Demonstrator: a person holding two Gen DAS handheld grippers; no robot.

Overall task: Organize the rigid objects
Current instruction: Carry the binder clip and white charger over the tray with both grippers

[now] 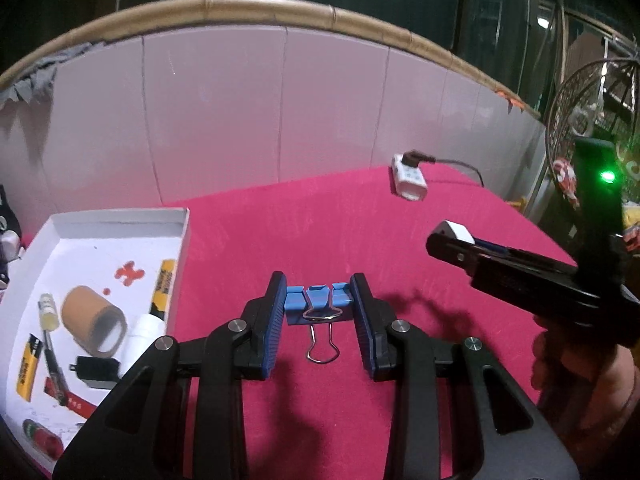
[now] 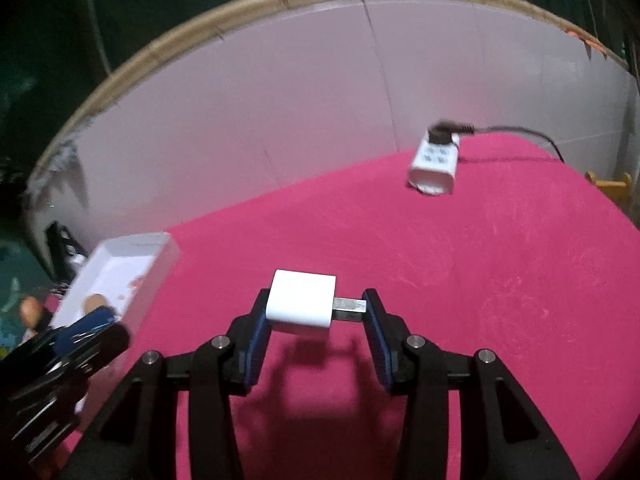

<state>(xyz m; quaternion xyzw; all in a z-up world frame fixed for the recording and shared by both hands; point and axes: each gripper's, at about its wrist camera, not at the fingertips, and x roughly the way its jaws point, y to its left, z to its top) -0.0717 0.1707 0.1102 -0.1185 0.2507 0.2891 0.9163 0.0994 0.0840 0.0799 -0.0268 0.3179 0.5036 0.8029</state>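
At the lower left of the left wrist view we see the white box (image 1: 120, 216), already holding a tape roll (image 1: 94, 320), yellow batteries (image 1: 29, 364), a black plug (image 1: 96, 372) and other small pieces, so we judge much of the sorting done. At the centre, our left gripper (image 1: 320, 320) has its jaws clamped on the blue binder clip (image 1: 318, 304), lifted over the pink counter (image 1: 360, 220). In the right wrist view, at the centre, our right gripper (image 2: 314, 320) has its jaws closed on the white charger (image 2: 302, 306), one pad on its body and the other on its metal plug end. Both still have to go into the box. At the upper right, a white power strip (image 2: 434, 168) with a black cable lies on the counter; we cannot tell whether it belongs to the task.
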